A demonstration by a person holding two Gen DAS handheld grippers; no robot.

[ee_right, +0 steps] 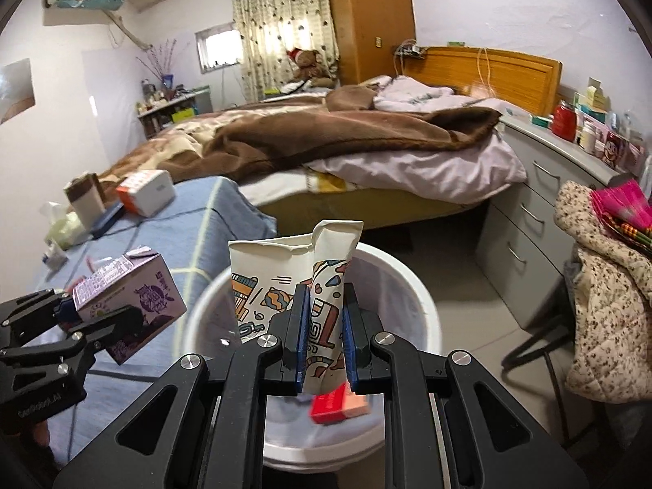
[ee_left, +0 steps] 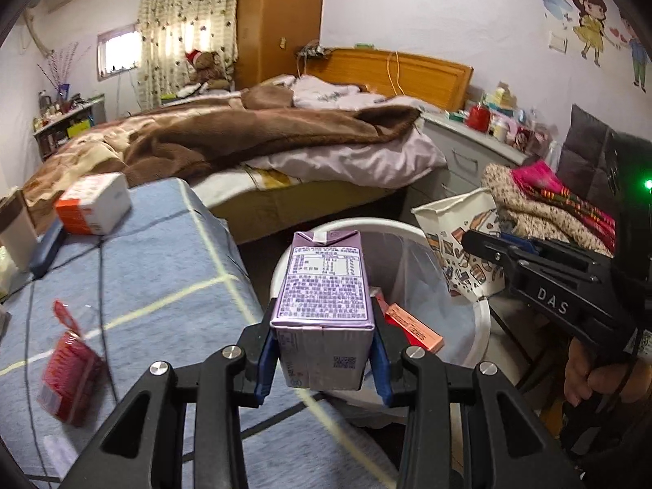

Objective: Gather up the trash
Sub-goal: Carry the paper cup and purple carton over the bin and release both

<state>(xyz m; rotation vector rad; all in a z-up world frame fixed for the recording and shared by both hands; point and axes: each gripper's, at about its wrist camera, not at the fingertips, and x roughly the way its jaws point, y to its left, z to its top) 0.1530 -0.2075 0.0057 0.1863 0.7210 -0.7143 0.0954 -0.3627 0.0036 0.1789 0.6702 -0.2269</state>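
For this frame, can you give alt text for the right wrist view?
The right gripper pinches a crushed paper cup above a white trash bin. At left, the left gripper holds a purple carton.

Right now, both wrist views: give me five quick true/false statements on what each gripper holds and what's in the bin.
1. The left gripper is shut on the purple carton. True.
2. The right gripper is open and holds nothing. False: it is shut on the crushed paper cup.
3. The white bin has nothing in it. False: a red-orange box lies inside.
4. A white-and-orange box lies on the blue cloth. True.
5. The paper cup is already lying in the bin. False: it is held above the bin.
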